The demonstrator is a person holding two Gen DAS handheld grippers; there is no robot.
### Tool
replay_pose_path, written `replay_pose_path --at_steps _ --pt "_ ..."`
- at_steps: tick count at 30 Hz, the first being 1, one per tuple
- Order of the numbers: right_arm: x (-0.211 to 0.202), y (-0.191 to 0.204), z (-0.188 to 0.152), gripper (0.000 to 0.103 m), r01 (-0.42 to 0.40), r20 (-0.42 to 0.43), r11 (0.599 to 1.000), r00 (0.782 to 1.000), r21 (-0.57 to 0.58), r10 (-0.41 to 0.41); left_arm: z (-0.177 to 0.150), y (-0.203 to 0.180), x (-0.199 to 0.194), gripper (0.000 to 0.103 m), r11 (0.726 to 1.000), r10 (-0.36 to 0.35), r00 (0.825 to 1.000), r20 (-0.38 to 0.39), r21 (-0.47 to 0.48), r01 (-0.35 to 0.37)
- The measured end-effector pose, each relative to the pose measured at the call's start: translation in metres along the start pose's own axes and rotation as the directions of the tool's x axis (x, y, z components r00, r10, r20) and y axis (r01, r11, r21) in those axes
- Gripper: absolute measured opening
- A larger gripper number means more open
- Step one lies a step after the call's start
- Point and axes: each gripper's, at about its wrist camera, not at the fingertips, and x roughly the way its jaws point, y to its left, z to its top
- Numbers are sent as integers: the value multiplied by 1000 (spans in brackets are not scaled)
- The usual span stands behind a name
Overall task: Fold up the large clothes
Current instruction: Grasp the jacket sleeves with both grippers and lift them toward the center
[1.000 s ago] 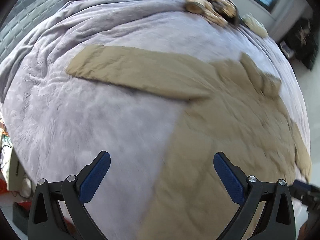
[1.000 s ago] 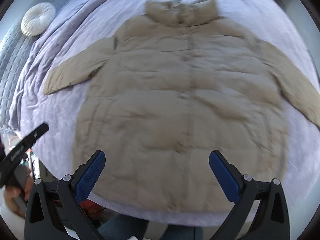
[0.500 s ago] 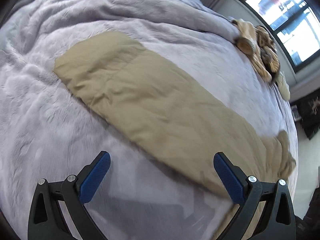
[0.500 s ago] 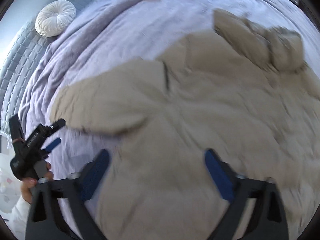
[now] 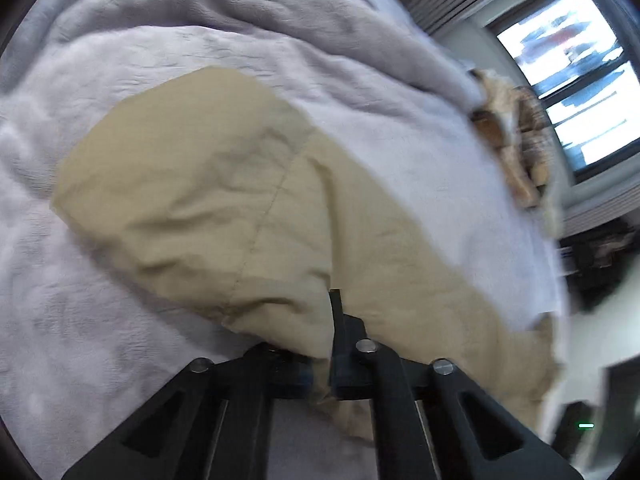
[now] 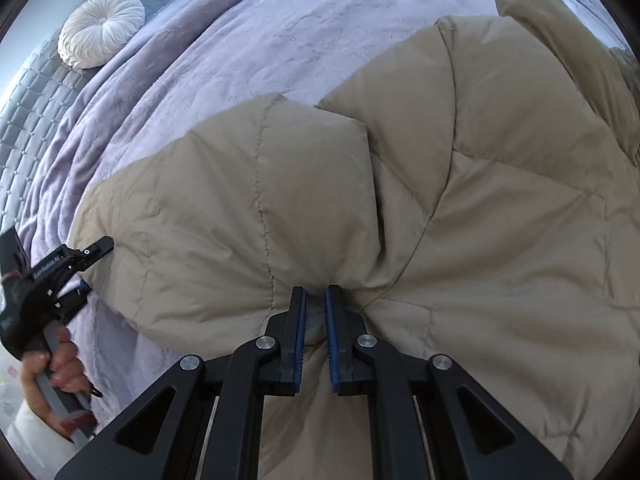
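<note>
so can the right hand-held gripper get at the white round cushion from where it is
Probably not as things stand. The right hand-held gripper is shut on the coat near the person, and the round cushion lies well off across the blanket by the headboard. It would likely have to let go first.

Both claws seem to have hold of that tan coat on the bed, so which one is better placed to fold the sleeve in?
Probably the left. The left gripper pinches the sleeve near its cuff end, so it can carry it across. The right gripper is shut on the coat near the armpit, better for anchoring.
</note>
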Motion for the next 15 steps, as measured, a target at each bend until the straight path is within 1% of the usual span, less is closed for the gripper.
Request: replay_pose_path --at_steps 2,4,5,8,10,11,12,14,15 --pt "2 -1 0 10 -1 -4 1000 1000 2 1 1 -13 -10 6 999 -29 999 23 45 28" --pt "3 -7 0 8 -14 -6 1000 1000 17 14 -1 -39 -22 6 990 -67 997 40 127 61" --pt "3 -10 -1 8 -22 -5 999 1000 25 23 -2 -49 -26 6 985 -86 995 43 153 79" --pt "1 -17 -3 8 -54 -1 998 999 40 54 -10 -96 -42 6 952 -177 983 45 262 159" --pt "-2 -20 -4 8 -79 6 996 997 45 79 -20 -137 -49 6 914 -243 970 26 341 219" --pt "-7 -22 -6 8 -98 13 994 995 48 97 -25 -152 -52 6 897 -264 964 18 372 239" --pt "-13 -26 -8 8 -115 18 992 993 53 114 -35 -172 -56 6 873 -290 957 6 412 261" --pt "-30 -33 -15 8 -141 38 988 990 69 139 -60 -214 -61 6 814 -340 939 -43 487 317" --pt "-43 -39 -19 8 -149 54 986 988 73 145 -71 -231 -59 6 793 -352 934 -62 511 332"
